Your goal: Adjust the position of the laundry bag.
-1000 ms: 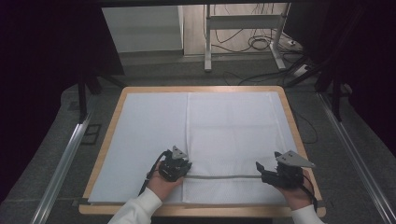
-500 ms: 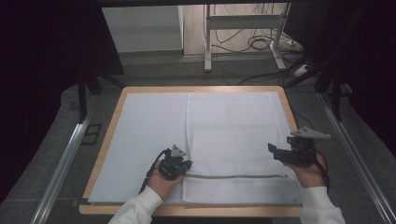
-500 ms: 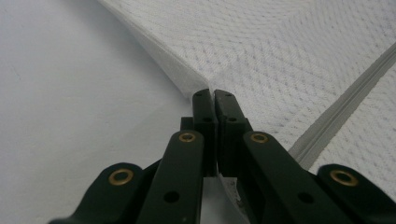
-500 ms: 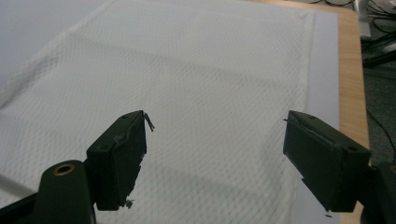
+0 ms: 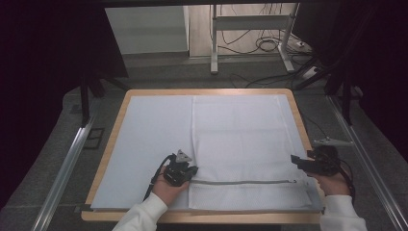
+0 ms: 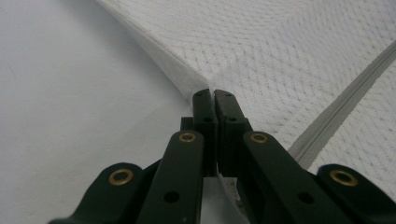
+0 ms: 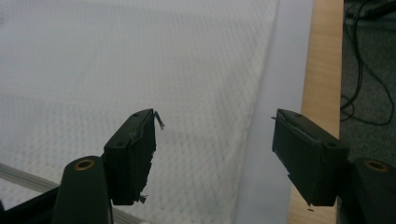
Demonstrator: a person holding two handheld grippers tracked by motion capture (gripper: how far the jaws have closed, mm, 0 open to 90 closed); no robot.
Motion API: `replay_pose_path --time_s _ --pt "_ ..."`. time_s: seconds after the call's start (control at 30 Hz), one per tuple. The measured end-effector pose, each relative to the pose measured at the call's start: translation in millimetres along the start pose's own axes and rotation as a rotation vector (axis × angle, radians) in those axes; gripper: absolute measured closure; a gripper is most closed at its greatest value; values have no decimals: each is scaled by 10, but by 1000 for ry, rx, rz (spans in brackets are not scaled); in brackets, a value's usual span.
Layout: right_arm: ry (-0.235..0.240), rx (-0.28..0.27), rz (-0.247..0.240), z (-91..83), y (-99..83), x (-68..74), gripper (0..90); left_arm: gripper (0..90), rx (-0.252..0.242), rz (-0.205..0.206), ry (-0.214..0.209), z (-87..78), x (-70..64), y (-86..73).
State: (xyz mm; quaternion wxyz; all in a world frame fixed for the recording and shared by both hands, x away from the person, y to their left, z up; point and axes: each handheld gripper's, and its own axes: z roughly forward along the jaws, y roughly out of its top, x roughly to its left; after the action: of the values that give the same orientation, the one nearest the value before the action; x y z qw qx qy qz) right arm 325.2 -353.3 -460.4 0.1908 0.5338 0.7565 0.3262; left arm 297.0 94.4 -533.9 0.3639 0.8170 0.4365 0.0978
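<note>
The white mesh bag (image 5: 248, 144) lies flat on the right half of a pale sheet (image 5: 154, 139) that covers the wooden table (image 5: 111, 130). A grey zipper (image 5: 245, 182) runs across the bag near its front edge, almost from the left edge of the bag to the right one. In the left gripper view the weave of the bag (image 6: 289, 51) is clear, and the zipper (image 6: 341, 107) passes at an angle to the right of the black jaws. The left gripper (image 5: 185, 172) is at the left end of the zipper, at the left edge of the bag, and a hand (image 5: 168, 188) holds it from the front side of the table. Its jaws are pressed together at the edge of the bag (image 6: 211, 95), but the pictures do not show clearly if some cloth is caught between them. The right gripper (image 5: 298, 161) hangs beside the right edge of the bag, a little behind the right end of the zipper, above the border of the table. Its jaws are spread wide (image 7: 212, 135) and nothing is between them; under them are the right part of the bag (image 7: 140, 60), a strip of the sheet (image 7: 280, 93) and the wood of the table (image 7: 324, 70).
</note>
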Motion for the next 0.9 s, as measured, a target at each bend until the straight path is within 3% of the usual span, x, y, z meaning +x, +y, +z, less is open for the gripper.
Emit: replay_pose_path --time_s 0.17,0.4,0.9 --pt "27 42 50 101 -60 -125 334 889 -1 -5 -5 -3 11 -3" --pt "32 92 79 237 -106 -126 377 890 -4 -7 -11 -9 16 0" --pt "17 146 69 381 -161 -114 498 890 -6 -6 -11 -14 13 8"
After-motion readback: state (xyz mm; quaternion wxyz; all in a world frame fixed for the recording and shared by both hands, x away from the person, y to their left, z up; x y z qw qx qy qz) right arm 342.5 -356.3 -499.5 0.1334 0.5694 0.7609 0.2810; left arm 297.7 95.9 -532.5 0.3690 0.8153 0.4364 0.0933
